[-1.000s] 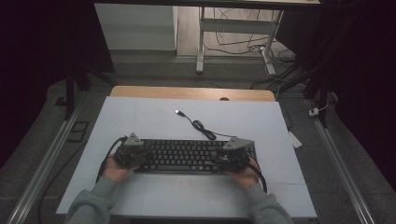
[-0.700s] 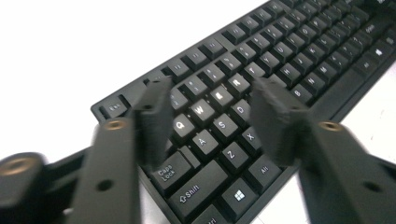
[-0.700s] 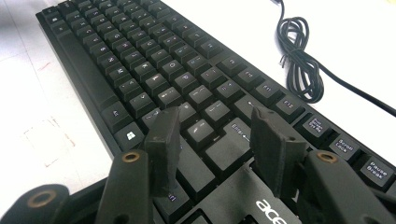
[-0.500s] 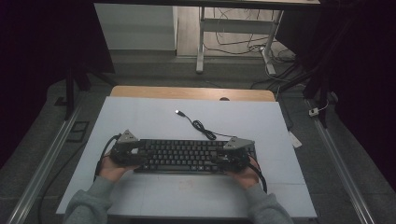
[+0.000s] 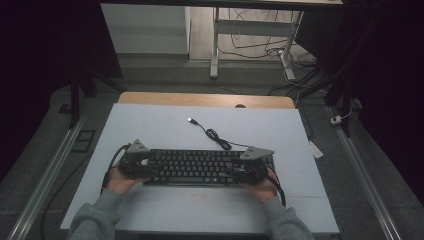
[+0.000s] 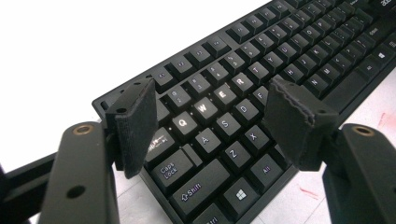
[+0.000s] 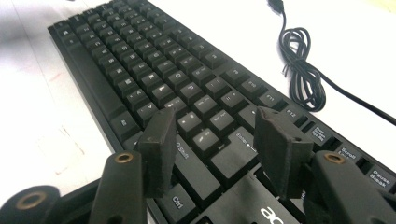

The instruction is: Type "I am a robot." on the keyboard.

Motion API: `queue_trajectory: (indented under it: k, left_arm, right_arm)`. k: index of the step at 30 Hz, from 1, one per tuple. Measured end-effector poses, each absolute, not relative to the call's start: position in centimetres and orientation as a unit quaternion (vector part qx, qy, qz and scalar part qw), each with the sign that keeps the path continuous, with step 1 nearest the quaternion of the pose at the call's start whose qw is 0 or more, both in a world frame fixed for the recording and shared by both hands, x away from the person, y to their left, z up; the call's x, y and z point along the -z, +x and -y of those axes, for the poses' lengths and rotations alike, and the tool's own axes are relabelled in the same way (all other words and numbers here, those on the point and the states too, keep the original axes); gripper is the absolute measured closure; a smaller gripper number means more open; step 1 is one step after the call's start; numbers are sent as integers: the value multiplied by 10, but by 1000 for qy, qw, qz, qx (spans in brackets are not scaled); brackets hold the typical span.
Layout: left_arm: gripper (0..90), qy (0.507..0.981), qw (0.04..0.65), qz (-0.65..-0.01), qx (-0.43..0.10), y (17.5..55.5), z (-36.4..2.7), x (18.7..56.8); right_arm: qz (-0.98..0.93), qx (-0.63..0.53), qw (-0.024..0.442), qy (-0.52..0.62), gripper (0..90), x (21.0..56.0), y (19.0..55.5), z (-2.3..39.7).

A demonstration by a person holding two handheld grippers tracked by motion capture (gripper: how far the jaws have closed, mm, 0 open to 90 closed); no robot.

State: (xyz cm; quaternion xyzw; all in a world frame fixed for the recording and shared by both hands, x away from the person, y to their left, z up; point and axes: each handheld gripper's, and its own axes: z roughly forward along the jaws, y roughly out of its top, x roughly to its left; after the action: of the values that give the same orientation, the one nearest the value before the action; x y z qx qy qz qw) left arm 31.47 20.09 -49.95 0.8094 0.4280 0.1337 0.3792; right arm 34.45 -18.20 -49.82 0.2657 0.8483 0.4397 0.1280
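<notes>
A black keyboard point(image 5: 195, 167) lies flat on the white table top point(image 5: 165, 125), and a hand holds a gripper at each of its ends. My left gripper point(image 6: 212, 121) hovers over the keyboard's point(image 6: 280, 60) left keys near Q, A and Caps Lock. Its jaws have just been opening and now stand wide apart, the pads point(image 6: 135, 126) clear of the keys. My right gripper point(image 7: 217, 149) sits over the right end of the keyboard point(image 7: 140, 70) near Enter and Shift. Its jaws have also been opening, and nothing is pressed between them.
The keyboard's black cable point(image 5: 215, 135) runs away across the table in a small coil point(image 7: 303, 70) and ends in a loose USB plug point(image 5: 191, 120). A wooden strip point(image 5: 205, 100) borders the table's far edge. Metal rails point(image 5: 45, 175) flank it on both sides.
The left gripper has shifted a little to the left at the keyboard's end. The keyboard and the right gripper lie as before.
</notes>
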Motion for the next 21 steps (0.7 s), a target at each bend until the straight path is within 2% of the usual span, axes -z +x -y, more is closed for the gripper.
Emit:
queue_trajectory:
  k: [7,12,21]
  left_arm:
    - [343,814,375,-425,-130,315,-199,501]
    - [341,815,373,-423,-129,316,-199,501]
    - [340,819,367,-422,-129,316,-197,503]
  right_arm:
    - [-843,-455,122,261,448,494,343,178]
    - [-846,-456,116,252,456,491,342,171]
    - [-851,-459,111,229,585,486,340,158]
